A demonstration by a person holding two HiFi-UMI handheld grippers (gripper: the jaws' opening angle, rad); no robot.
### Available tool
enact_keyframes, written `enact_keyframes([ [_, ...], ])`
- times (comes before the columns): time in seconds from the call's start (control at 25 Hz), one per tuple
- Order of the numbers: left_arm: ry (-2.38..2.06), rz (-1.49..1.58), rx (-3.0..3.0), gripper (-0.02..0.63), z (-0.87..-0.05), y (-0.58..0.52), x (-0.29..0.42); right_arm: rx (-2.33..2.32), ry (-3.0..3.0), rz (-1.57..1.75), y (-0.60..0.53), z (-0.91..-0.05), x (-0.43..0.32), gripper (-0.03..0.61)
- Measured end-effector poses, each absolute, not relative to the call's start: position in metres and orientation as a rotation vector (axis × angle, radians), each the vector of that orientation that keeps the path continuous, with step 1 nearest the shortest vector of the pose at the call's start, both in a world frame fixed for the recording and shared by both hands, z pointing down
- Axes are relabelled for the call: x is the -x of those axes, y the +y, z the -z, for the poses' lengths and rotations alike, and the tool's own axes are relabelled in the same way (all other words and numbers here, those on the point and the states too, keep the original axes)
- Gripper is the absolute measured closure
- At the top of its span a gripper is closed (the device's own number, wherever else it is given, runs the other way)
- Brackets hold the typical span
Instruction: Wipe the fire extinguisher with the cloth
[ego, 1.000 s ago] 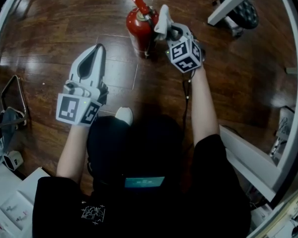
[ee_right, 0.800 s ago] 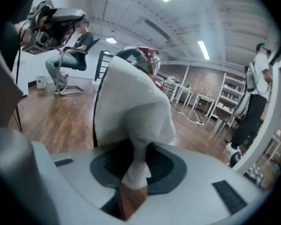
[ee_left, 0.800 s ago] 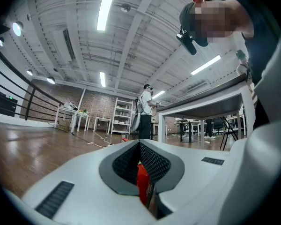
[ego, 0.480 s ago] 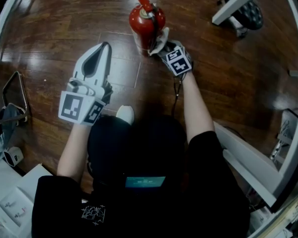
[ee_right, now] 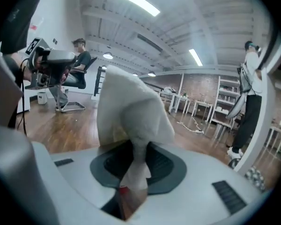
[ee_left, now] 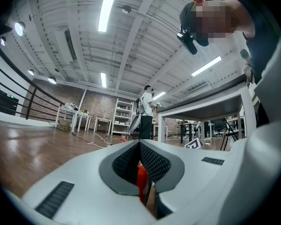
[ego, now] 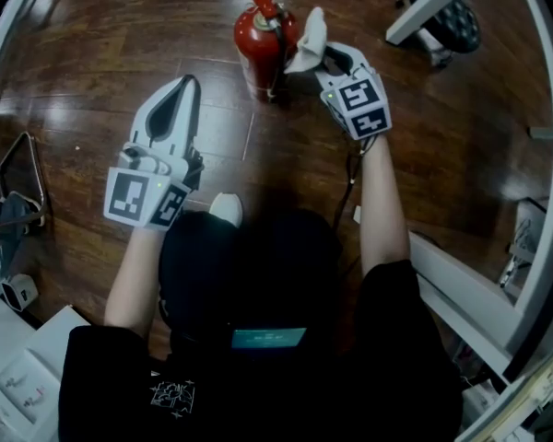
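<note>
A red fire extinguisher (ego: 261, 44) stands upright on the dark wood floor at the top middle of the head view. My right gripper (ego: 321, 55) is just to its right, shut on a white cloth (ego: 309, 33). The cloth sticks up out of the jaws by the extinguisher's upper right side. In the right gripper view the cloth (ee_right: 131, 111) fills the middle above my right gripper (ee_right: 133, 170). My left gripper (ego: 182, 86) hovers lower left of the extinguisher, shut and holding nothing. A red strip of the extinguisher (ee_left: 141, 184) shows behind my left gripper (ee_left: 139, 146).
A white table leg (ego: 433, 3) and a wheeled chair base (ego: 453, 24) stand at the upper right. White frame bars (ego: 461, 297) run along the right. A wire stand (ego: 26, 182) is at the left. The person's white shoe (ego: 226, 210) is below. Other people (ee_left: 145, 114) are farther off.
My right gripper, low against the extinguisher's side half a second ago, has risen and shifted right with the cloth. The left gripper has stayed in place.
</note>
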State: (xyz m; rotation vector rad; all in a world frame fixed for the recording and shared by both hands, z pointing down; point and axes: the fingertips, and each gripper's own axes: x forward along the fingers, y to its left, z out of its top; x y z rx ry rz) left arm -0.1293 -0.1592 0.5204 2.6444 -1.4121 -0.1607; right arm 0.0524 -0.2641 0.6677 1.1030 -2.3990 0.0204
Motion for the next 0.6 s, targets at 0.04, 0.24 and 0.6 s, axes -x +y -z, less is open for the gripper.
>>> enact_keyframes([
  [0.04,-1.412,0.161,-2.643,0.611,-0.521,-0.158,0.129,-1.096,-2.386,0.016,-0.262,-0.661,-0.049,0.479],
  [0.24,-1.412,0.155,-2.643,0.611,-0.521,-0.158,0.128,-1.024,-2.344,0.091,-0.253,-0.660,-0.022,0.479],
  [0.6,-1.415,0.154,-2.639,0.611,-0.522,-0.157,0.125,-0.958,-2.279,-0.243,-0.237,-0.782,-0.014,0.480],
])
